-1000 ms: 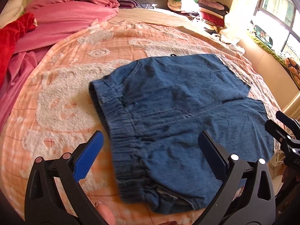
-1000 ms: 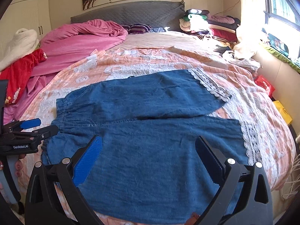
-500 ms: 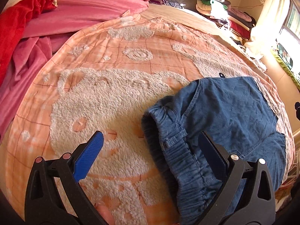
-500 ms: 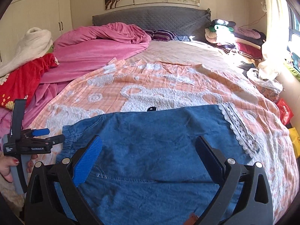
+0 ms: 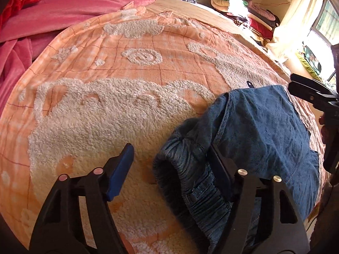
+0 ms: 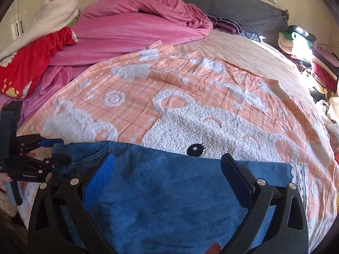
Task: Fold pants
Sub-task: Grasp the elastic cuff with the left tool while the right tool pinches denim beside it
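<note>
Blue denim pants [image 5: 264,127] with an elastic waistband [image 5: 190,177] lie on the orange bear-pattern blanket [image 5: 106,97]. My left gripper [image 5: 169,156] is open, its jaws astride the far corner of the waistband; it also shows at the left of the right wrist view [image 6: 48,152]. In the right wrist view the pants [image 6: 169,190] fill the lower frame, with a lace-trimmed hem [image 6: 298,173] at right. My right gripper [image 6: 167,167] is open, low over the far leg's upper edge. It shows at the right edge of the left wrist view [image 5: 311,91].
A pink duvet [image 6: 137,27] and red cloth [image 6: 31,63] are heaped at the bed's far left. A grey headboard [image 6: 233,6] stands behind. Stacked clothes [image 6: 300,42] and a window [image 5: 326,21] lie along the right side.
Both grippers moved forward and down toward the far edge of the pants. The left one now straddles the waistband corner; the right one is low over the far leg. Both stay open.
</note>
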A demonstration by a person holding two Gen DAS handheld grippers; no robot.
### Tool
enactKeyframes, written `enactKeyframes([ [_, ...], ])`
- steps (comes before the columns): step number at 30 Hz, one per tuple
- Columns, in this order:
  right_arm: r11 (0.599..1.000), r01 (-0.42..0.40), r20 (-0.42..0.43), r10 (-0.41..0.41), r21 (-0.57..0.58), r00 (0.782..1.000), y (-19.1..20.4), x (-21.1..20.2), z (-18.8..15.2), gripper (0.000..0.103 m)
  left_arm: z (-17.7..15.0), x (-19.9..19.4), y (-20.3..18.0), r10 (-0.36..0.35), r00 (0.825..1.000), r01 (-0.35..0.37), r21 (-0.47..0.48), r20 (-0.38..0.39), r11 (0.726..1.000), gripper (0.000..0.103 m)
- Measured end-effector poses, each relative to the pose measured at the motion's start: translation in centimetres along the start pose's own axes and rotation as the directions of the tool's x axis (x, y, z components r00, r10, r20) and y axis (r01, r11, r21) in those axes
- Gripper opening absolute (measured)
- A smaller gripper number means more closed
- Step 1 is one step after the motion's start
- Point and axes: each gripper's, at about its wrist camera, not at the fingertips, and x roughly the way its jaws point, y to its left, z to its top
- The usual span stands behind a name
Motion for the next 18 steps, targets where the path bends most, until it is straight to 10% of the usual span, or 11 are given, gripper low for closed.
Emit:
enactKeyframes([
  [7,0.989,-0.048,-0.063,0.039,-0.141,0.997,2.2,4.2,0.1,0.099,0.5,-0.1,-1.0,-0.013,1.000,0.012,0.060,0.017,0.998,0.025],
  [18,0.907,-0.082,-0.087,0.050,-0.412,0.995,4.6,5.8,0.4,0.097,0.3,-6.2,-4.1,-0.081,0.988,0.053,0.201,0.132,0.978,0.021],
])
